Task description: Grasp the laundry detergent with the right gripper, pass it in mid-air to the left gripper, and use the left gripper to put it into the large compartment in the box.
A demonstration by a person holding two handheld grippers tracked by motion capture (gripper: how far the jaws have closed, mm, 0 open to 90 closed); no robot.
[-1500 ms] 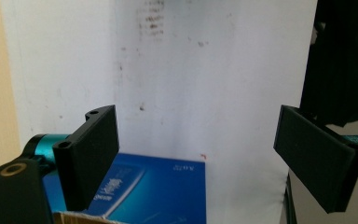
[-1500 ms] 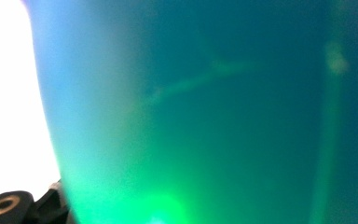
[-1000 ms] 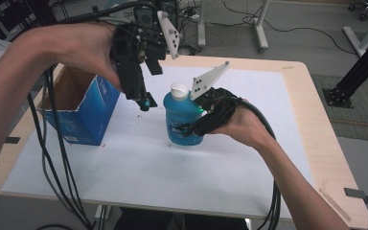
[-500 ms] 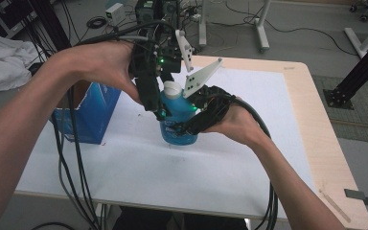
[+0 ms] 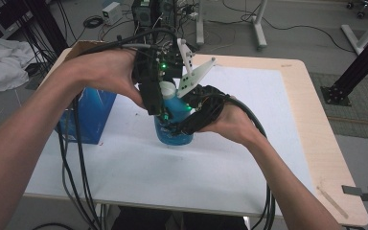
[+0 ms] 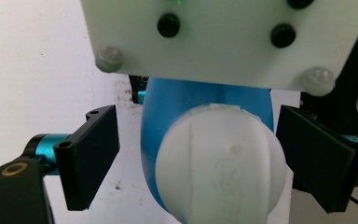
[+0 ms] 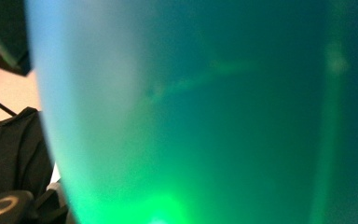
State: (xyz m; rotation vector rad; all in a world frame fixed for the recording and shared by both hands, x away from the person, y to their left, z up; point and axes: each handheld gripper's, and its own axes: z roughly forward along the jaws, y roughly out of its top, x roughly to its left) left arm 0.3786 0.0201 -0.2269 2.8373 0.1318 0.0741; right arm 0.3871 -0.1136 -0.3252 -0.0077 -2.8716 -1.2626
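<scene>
The left tool [image 6: 200, 154] now sits lower than a second ago, moved from beside the open blue cardboard box [image 5: 88, 115] to over the translucent blue plastic bottle [image 5: 172, 129], its jaws open either side of the round white cap [image 6: 221, 163].

Pretty cramped in the middle: the translucent blue plastic bottle [image 5: 173, 129] with its white screw cap [image 5: 166, 89] stands mid-table, and both grippers crowd it. The left gripper [image 6: 196, 158] sits right over the cap, its black fingers [image 6: 91, 156] standing apart with a slim gap each side of the cap. The right gripper [image 5: 184, 122] hugs the bottle's right flank, so that side is blocked. The blue cardboard box [image 5: 88, 117] stands near on the left, leaving a narrow lane between. The white table [image 5: 172, 177] is free in front of the bottle and far right. Black cables [image 5: 76, 167] hang off the near-left edge.
</scene>
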